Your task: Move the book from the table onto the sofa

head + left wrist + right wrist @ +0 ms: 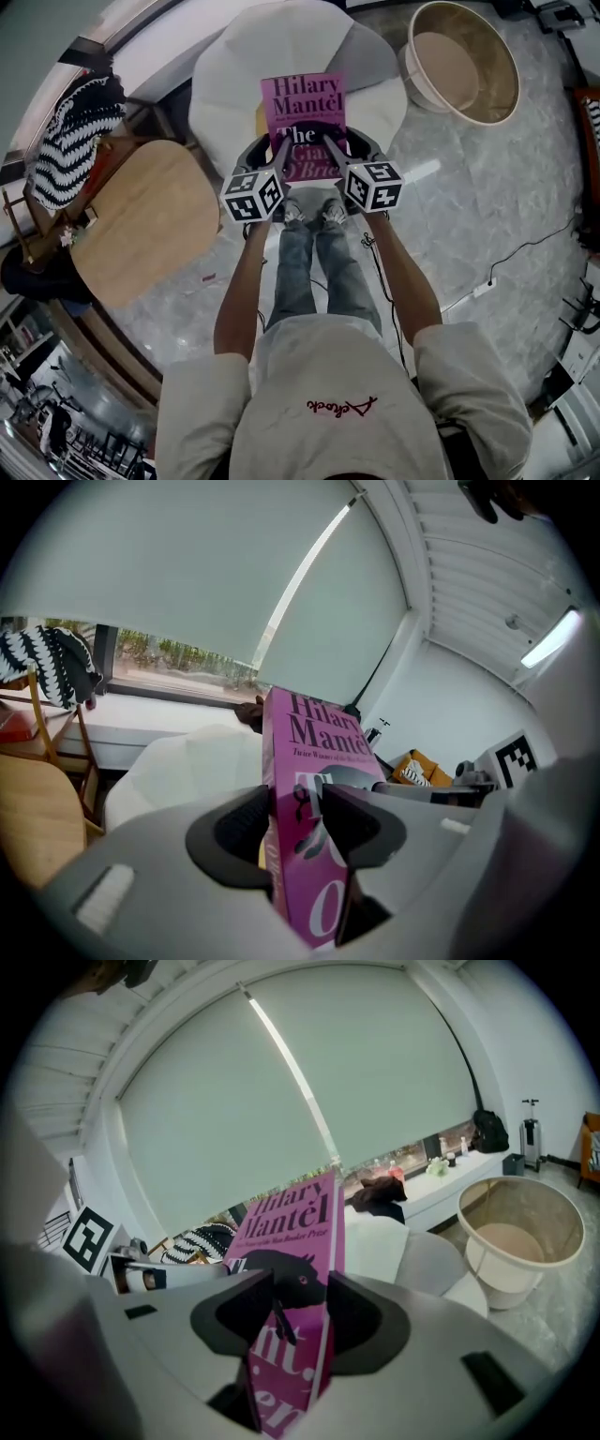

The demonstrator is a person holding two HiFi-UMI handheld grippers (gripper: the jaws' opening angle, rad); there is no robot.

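- Round beige tub (466,58): upper right of the head view, standing on the grey marbled floor (469,206).
- Black-and-white striped cloth (70,136): left edge, draped over a wooden chair frame (36,726).
- White power strip (485,288) with cable: on the floor, right of centre.
- Pale roller blind (281,1082): fills the upper part of the right gripper view.
- Dark bag (488,1132): right side, on the window ledge (450,1188).
- Ceiling strip light (548,639): right edge of the left gripper view.

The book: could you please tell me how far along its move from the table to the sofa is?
Done: the book is off the wooden table. In hand: the left gripper and the right gripper both clamp its near edge, holding it over the white sofa. Left: lay it on the seat and open both jaws.
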